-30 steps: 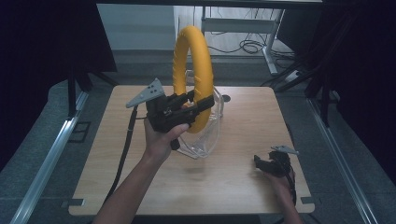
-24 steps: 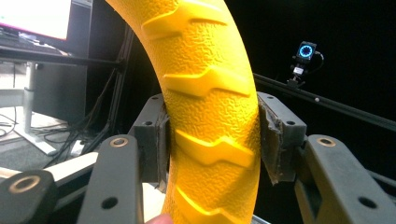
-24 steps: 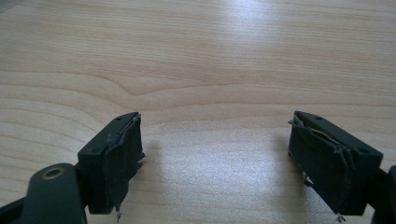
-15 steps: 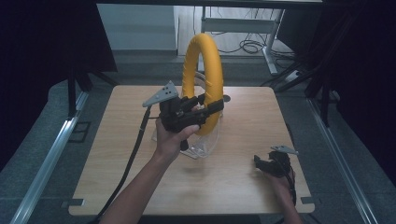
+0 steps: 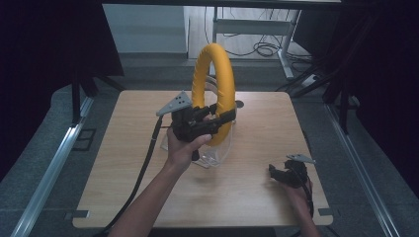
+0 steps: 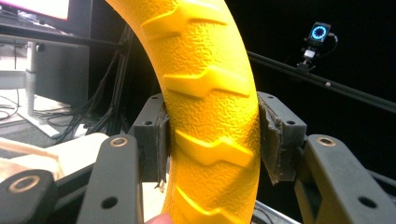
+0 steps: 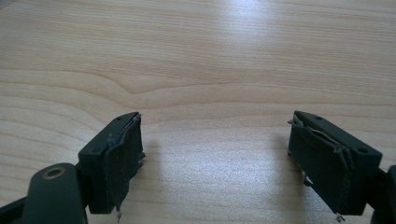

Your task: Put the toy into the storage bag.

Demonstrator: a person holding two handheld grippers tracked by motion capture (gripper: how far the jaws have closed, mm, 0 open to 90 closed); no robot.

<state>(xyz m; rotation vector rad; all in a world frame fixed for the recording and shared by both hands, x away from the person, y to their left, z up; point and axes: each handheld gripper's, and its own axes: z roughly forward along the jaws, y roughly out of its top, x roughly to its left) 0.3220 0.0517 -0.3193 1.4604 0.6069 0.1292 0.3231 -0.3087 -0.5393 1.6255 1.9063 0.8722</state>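
Yellow ring (image 5: 213, 89): thick, pebbled skin with raised chevron ribs, standing upright over mid-table above a clear plastic stand (image 5: 215, 157). Left gripper (image 5: 217, 118) clamps its lower right arc, pads pressed on both flanks. Right gripper (image 5: 282, 173) rests near the wooden table (image 5: 123, 163) front-right edge, jaws wide, nothing between.

We note two matt black tongs, one per bare forearm, with no sleeves in sight. The left tongs (image 5: 225, 117) carry a grey three-cornered plate on top and trail a black cable; the right tongs (image 5: 277, 173) bear a smaller grey plate. Each jaw ends in a blocky tip with small round screw holes, brass-ringed pivots and a frayed, ragged dark pad (image 7: 122, 163).
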